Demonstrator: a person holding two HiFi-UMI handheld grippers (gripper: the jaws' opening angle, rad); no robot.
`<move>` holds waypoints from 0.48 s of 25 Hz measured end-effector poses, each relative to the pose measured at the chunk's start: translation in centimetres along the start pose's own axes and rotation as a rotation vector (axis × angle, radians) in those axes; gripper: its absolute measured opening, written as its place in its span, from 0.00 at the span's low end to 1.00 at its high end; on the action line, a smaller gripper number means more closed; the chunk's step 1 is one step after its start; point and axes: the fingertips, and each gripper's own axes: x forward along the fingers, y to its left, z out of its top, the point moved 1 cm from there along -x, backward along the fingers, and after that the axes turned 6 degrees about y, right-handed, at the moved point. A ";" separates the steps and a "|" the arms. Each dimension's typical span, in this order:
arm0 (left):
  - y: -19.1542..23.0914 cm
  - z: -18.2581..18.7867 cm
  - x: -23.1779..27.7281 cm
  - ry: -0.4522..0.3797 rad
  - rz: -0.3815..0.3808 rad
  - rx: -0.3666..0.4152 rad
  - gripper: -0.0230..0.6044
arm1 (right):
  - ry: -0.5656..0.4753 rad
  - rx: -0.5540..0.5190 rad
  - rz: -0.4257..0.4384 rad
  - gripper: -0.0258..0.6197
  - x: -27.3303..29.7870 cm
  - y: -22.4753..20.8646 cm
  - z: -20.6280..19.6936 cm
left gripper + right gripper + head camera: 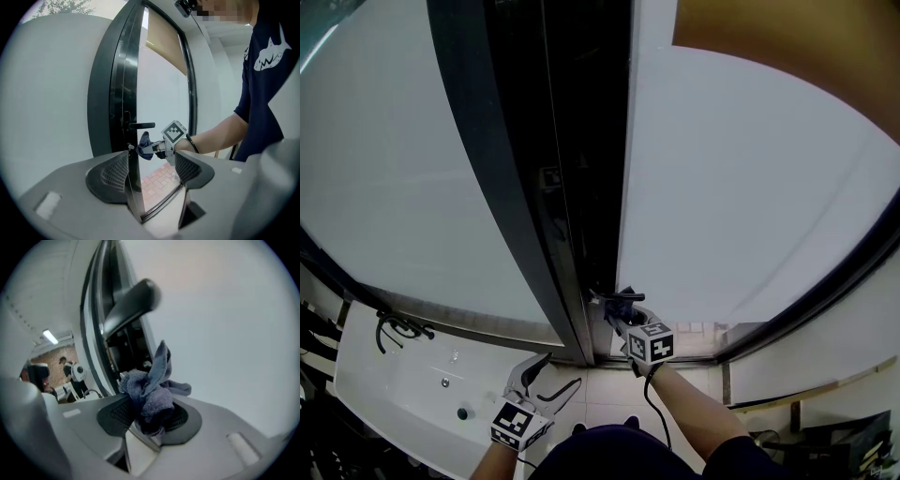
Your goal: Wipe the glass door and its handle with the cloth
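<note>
The glass door [750, 187] stands with its dark frame edge [581, 141] facing me. In the head view my right gripper [617, 305] is shut on a bunched blue-grey cloth [623, 298] at the door's edge. The right gripper view has the cloth [152, 392] between the jaws of that gripper [147, 416], just under the dark lever handle [133, 303] and close to the glass [225, 333]. From the left gripper view, handle [141, 125], cloth [144, 139] and right gripper [154, 147] lie ahead. My left gripper [558, 373] hangs lower left, open, holding nothing.
A white basin [412, 384] with a black tap [398, 326] lies at the lower left. Pale brick tiles [609, 389] cover the floor by the door's threshold. The person's navy shirt [267, 79] fills the right of the left gripper view.
</note>
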 end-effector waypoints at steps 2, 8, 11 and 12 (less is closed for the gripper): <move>0.0 0.1 0.0 0.001 0.002 -0.006 0.52 | -0.016 0.245 0.095 0.27 0.2 -1.0 -1.8; 0.1 -0.9 -0.2 0.030 0.005 -0.005 0.52 | -0.127 0.790 0.437 0.27 2.6 0.7 -3.9; 0.3 -0.8 -0.2 0.031 0.016 -0.012 0.52 | -0.185 0.855 0.528 0.27 3.8 1.9 -2.3; 0.4 -0.9 -0.2 0.033 0.020 -0.014 0.52 | -0.199 0.871 0.546 0.27 4.2 2.2 -1.8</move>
